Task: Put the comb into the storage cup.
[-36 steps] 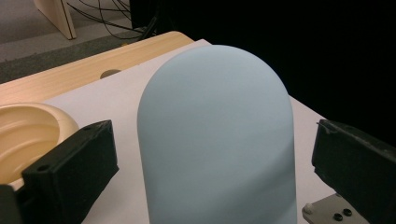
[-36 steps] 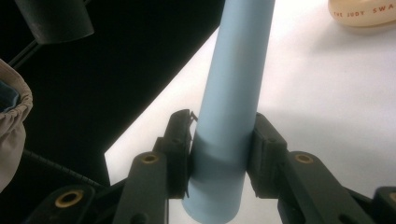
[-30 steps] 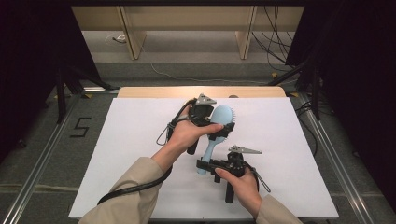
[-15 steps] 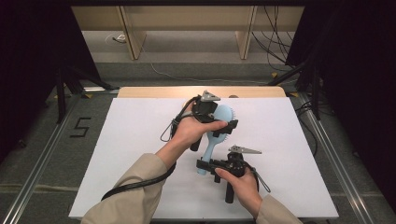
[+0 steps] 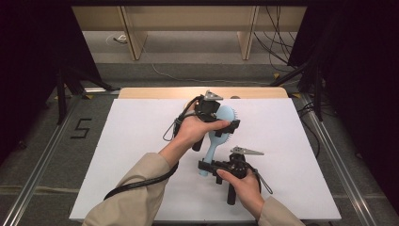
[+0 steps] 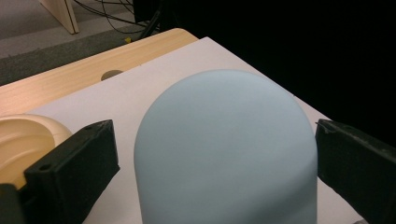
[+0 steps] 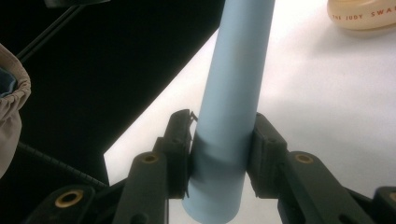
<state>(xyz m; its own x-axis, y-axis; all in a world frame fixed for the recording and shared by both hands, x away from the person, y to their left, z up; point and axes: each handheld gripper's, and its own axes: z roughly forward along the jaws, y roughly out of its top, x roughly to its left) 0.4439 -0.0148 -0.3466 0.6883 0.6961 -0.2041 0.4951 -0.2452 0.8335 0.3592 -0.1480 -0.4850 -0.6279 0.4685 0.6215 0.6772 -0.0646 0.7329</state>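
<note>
Hairbrush, pale blue, lies over the middle of the white table. Right gripper is clamped on its handle end. Left gripper stands wide apart around the rounded head, its jaws short of touching. A cream object sits beside it.

A white-topped bench stands on grey floor, wooden shelving behind, black curtains flanking.

Hairbrush handle below frame edge
</note>
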